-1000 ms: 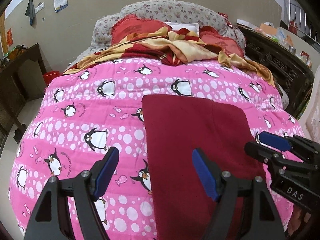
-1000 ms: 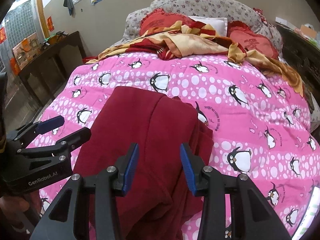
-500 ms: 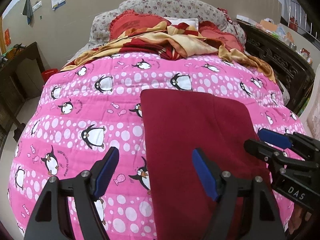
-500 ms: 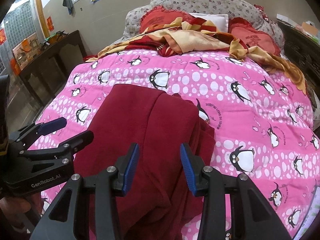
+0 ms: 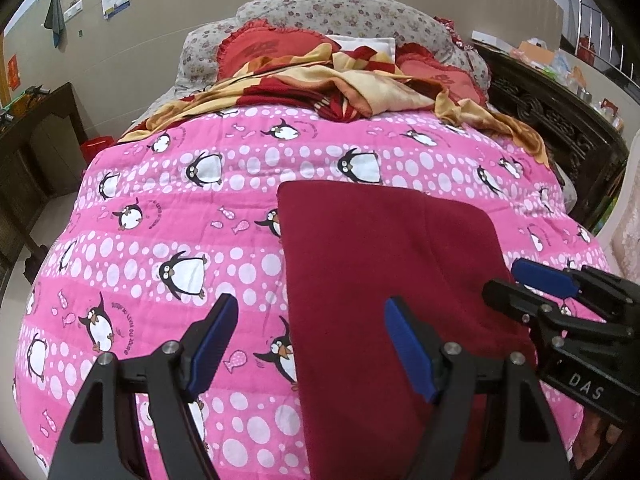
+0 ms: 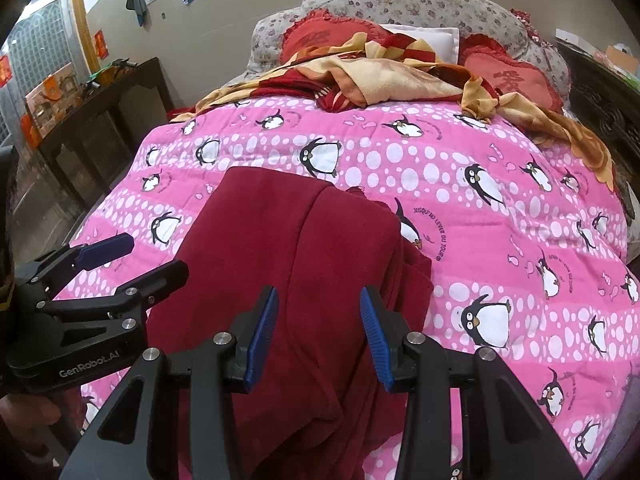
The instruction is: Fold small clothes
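- Clearly soft, the dark red fleece garment (image 5: pixel 384 280) lies partly folded on the pink penguin-print quilt (image 5: pixel 168 216) covering the bed; it should drape limply.
- Both the left hand-held gripper (image 5: pixel 308 344) and the right hand-held gripper (image 6: pixel 318 336) hang above it, jaws apart, empty.
- Pinching the layered near edge seems best.

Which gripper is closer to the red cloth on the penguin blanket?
Right. The right gripper hovers over the middle of the dark red cloth; the left gripper straddles its left edge, half over the penguin quilt.

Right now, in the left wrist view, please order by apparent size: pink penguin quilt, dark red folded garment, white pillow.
1. Pink penguin quilt
2. Dark red folded garment, though nearness enlarges it
3. White pillow, far away and partly covered
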{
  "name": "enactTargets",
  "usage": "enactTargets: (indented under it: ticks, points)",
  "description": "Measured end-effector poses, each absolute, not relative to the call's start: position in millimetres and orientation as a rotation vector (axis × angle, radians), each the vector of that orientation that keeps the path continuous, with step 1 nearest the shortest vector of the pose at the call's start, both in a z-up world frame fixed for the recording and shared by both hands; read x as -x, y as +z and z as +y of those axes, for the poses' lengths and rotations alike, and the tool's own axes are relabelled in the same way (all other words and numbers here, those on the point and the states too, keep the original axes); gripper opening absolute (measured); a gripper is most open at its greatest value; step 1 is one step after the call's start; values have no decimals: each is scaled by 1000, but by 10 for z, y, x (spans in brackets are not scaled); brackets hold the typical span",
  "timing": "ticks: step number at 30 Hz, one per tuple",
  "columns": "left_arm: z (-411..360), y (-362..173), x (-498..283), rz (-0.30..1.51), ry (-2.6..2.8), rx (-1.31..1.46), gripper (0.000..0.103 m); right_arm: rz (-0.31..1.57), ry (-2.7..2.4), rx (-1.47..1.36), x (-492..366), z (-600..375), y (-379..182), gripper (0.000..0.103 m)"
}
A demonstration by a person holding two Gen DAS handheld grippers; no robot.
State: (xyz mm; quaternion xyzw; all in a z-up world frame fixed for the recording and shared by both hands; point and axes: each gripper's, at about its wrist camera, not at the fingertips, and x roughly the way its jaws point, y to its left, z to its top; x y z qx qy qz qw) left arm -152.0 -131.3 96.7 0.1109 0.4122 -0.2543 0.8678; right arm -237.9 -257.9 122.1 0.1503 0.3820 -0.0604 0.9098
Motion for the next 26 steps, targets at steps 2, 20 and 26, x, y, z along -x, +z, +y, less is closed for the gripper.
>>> enactTargets:
  ticks: [2, 20, 26]
  points:
    - [-1315, 969, 1522, 862, -530, -232, 79, 786, -128, -316, 2384, -2593, 1218, 45]
    - [-1327, 948, 1546, 862, -544, -236, 79, 797, -110, -317, 2374, -2556, 1181, 45]
    - [-1283, 1014, 1555, 809, -581, -221, 79, 797, -113, -322, 2383, -2564, 1169, 45]
